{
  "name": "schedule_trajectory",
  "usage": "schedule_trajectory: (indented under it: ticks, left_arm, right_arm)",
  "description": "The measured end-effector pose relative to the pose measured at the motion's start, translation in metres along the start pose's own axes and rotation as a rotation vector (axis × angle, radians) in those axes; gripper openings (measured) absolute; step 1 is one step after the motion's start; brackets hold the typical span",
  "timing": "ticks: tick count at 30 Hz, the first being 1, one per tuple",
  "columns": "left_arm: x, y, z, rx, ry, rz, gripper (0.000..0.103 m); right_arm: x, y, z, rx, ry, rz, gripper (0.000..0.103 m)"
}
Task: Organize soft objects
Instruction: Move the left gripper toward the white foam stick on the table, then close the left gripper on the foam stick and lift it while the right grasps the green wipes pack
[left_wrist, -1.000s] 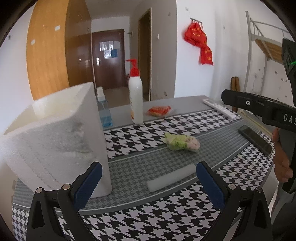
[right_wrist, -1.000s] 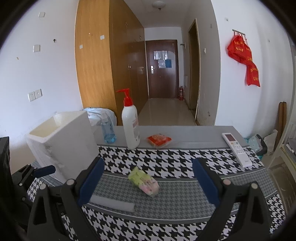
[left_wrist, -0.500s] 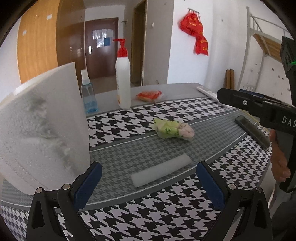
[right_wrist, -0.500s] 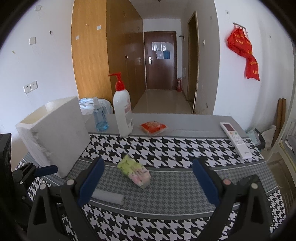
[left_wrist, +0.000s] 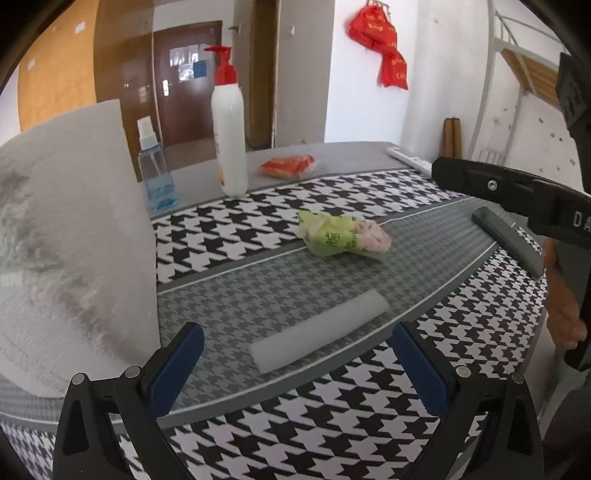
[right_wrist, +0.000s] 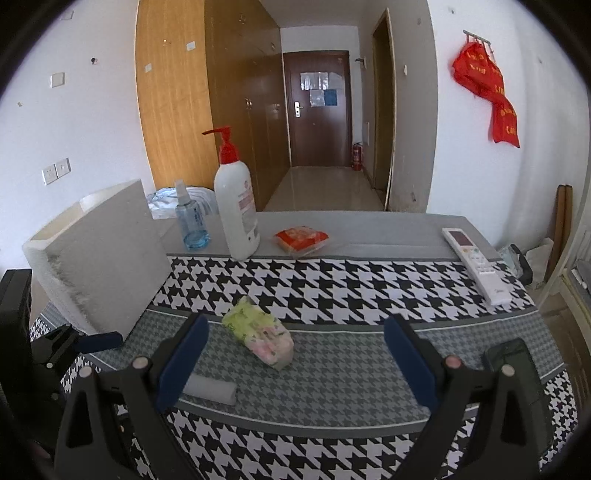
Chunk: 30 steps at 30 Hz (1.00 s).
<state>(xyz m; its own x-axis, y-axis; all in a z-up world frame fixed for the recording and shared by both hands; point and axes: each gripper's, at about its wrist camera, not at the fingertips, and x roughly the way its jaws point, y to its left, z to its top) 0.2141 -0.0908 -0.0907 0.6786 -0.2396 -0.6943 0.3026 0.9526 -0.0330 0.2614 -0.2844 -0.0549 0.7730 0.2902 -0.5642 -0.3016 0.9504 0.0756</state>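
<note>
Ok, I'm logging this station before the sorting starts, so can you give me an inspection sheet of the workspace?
Surface: table under a black-and-white houndstooth cloth with a grey band.
Job's things: green and pink soft packet and white foam roll lying on the grey band, apart; white foam box standing at the table's left end.
Clutter: pump bottle, blue spray bottle, orange packet, white remote, dark phone.
Grippers: left gripper open, empty, facing the roll; right gripper open, empty, facing the soft packet.
Cables: nothing seen.
Surroundings: wooden wardrobe, dark door down a hallway, red cloth hung on the wall.
</note>
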Motion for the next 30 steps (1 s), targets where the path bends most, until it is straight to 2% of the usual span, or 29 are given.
schedule_trajectory:
  ticks: [3, 8, 10, 15, 18, 20, 22, 25, 30]
  left_arm:
    - [0.005, 0.002, 0.001, 0.003, 0.015, -0.020, 0.102]
    - [0.016, 0.005, 0.000, -0.006, 0.052, -0.035, 0.095]
    - [0.019, 0.004, 0.000, 0.004, 0.071, -0.048, 0.087]
    - [0.027, 0.004, -0.002, 0.022, 0.104, -0.063, 0.076]
    - [0.028, 0.004, -0.001, 0.029, 0.102, -0.087, 0.075]
    - [0.029, 0.005, -0.001, 0.043, 0.109, -0.088, 0.074]
    - [0.030, 0.006, 0.000, 0.053, 0.120, -0.084, 0.065]
    - [0.033, 0.007, 0.000, 0.065, 0.127, -0.067, 0.060]
    - [0.033, 0.004, -0.001, 0.134, 0.144, -0.059, 0.059]
  right_arm:
    - [0.005, -0.002, -0.001, 0.002, 0.014, -0.004, 0.098]
    - [0.011, -0.001, -0.001, -0.005, 0.030, 0.004, 0.098]
    - [0.013, 0.000, -0.001, -0.005, 0.034, 0.006, 0.098]
    - [0.021, -0.001, -0.002, -0.004, 0.055, 0.008, 0.098]
    - [0.025, -0.002, -0.002, -0.006, 0.065, 0.012, 0.098]
    - [0.028, -0.002, -0.003, -0.015, 0.073, 0.022, 0.098]
    - [0.030, -0.002, -0.003, -0.021, 0.081, 0.028, 0.098]
    - [0.034, -0.001, -0.003, -0.036, 0.100, 0.055, 0.098]
    - [0.039, 0.007, -0.004, -0.088, 0.125, 0.078, 0.098]
